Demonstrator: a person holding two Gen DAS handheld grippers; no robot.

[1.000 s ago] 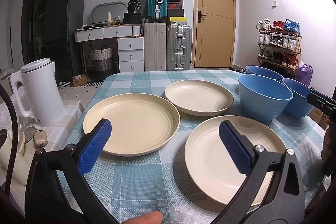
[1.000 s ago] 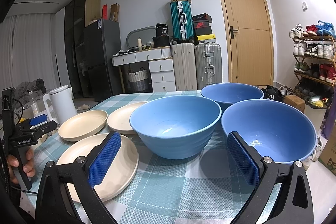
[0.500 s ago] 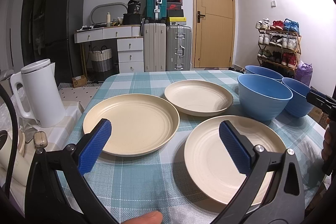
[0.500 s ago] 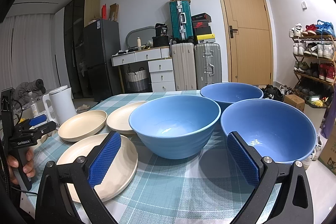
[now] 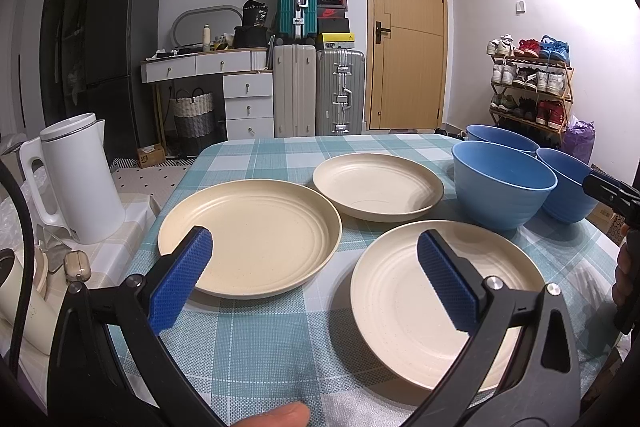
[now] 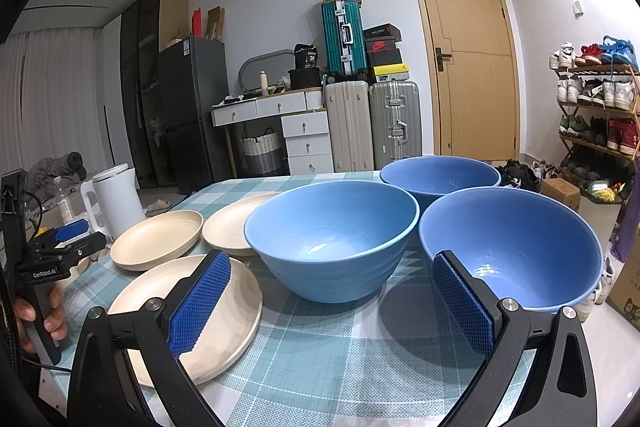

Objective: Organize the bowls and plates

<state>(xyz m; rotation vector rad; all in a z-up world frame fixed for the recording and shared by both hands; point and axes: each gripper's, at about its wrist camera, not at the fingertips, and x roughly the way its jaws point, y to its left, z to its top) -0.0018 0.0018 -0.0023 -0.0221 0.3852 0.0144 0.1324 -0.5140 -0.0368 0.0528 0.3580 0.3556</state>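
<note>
Three cream plates lie on the checked tablecloth: a left plate point(image 5: 252, 235), a far plate point(image 5: 378, 187) and a near plate point(image 5: 424, 295). Three blue bowls stand to their right: a middle bowl point(image 6: 332, 239), a back bowl point(image 6: 440, 177) and a right bowl point(image 6: 516, 247). My left gripper point(image 5: 312, 267) is open above the table's near edge, with nothing between its blue pads. My right gripper point(image 6: 332, 295) is open too, low in front of the middle bowl and holding nothing.
A white kettle point(image 5: 76, 179) stands on a side surface left of the table point(image 5: 260, 347). Beyond the table are suitcases point(image 5: 320, 91), a white desk with drawers, a dark fridge, a wooden door and a shoe rack point(image 5: 528, 83).
</note>
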